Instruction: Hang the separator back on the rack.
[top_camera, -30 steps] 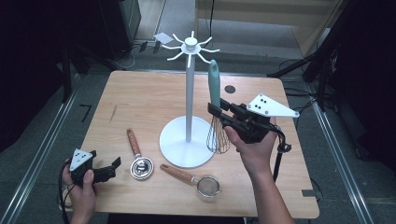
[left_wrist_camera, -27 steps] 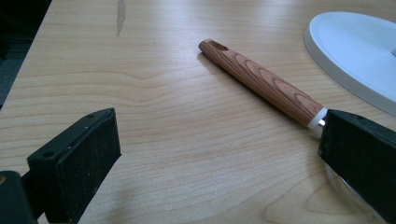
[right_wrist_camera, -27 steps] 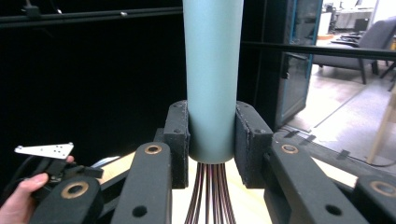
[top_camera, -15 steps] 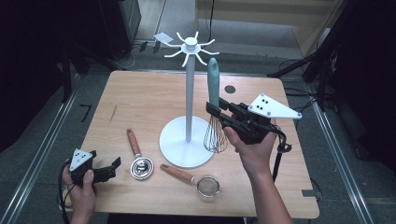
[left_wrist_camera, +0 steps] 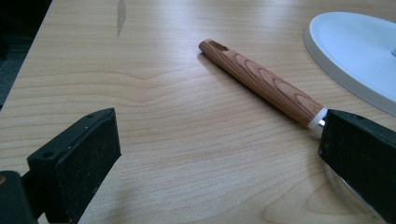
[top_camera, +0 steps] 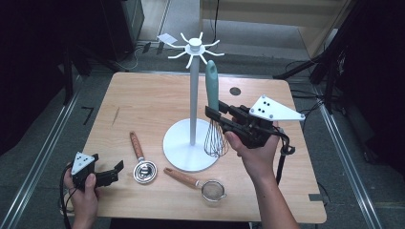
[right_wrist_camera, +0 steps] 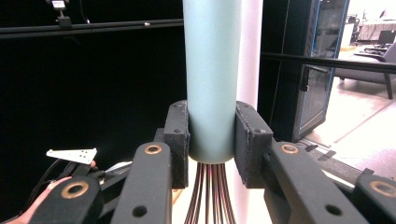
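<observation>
The right gripper (top_camera: 215, 116) squeezes the whisk with the long pale green handle and thin wire loops (top_camera: 213, 95), held upright beside the tall white stand with hooks on top (top_camera: 192, 90). It looks light, and the wires look bendy (the smooth handle could slip), so the stiff handle seems the best place to hold. The left gripper (top_camera: 114, 171) rests wide apart, holding nothing, on the wooden table (top_camera: 143, 100).

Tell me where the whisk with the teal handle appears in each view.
High view: right of centre, teal-handled wire whisk upright in the right claw.
Left gripper view: I do not find it here.
Right gripper view: centre, handle clamped between the jaws.
Shared landmark: white stand; pole beside the whisk, pole behind it, base.
</observation>
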Demonstrator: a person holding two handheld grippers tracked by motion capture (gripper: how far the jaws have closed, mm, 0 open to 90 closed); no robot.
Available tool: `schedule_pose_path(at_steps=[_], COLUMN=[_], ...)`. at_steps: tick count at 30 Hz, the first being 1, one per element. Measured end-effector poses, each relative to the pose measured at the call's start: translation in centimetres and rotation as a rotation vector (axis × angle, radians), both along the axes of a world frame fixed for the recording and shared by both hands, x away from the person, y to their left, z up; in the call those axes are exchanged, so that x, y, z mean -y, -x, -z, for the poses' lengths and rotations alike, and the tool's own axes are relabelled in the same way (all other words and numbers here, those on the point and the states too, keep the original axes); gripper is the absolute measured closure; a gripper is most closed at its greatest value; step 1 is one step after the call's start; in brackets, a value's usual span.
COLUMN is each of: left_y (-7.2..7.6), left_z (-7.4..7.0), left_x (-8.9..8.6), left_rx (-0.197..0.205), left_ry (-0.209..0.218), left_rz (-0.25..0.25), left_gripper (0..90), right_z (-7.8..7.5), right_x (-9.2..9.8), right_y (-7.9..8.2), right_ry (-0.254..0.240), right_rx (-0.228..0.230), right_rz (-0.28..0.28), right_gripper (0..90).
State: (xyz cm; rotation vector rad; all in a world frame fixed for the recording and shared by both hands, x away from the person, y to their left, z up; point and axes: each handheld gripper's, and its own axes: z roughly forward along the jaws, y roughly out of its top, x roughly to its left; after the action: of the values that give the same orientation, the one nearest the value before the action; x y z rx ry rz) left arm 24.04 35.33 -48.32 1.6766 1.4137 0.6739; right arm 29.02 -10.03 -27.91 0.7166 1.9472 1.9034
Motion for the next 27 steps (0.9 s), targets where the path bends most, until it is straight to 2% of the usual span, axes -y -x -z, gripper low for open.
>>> schedule_pose_path(at_steps=[17, 23, 27], left_y=[0.0, 0.0, 0.0], left_z=[0.0, 0.0, 0.0], left_x=[0.0, 0.0, 0.0], left_rx=[0.002, 0.002, 0.001], left_ry=[0.004, 0.004, 0.002], left_rz=[0.001, 0.001, 0.001], left_gripper=[0.0, 0.0, 0.0], right_z=[0.6, 0.6, 0.5], right_x=[-0.7, -0.8, -0.9], right_y=[-1.2, -1.3, -1.3], right_ry=[-0.012, -0.016, -0.001], right_rx=[-0.038, -0.017, -0.006], right_rz=[-0.005, 0.015, 0.025], right_gripper=[70.9, 65.7, 67.1])
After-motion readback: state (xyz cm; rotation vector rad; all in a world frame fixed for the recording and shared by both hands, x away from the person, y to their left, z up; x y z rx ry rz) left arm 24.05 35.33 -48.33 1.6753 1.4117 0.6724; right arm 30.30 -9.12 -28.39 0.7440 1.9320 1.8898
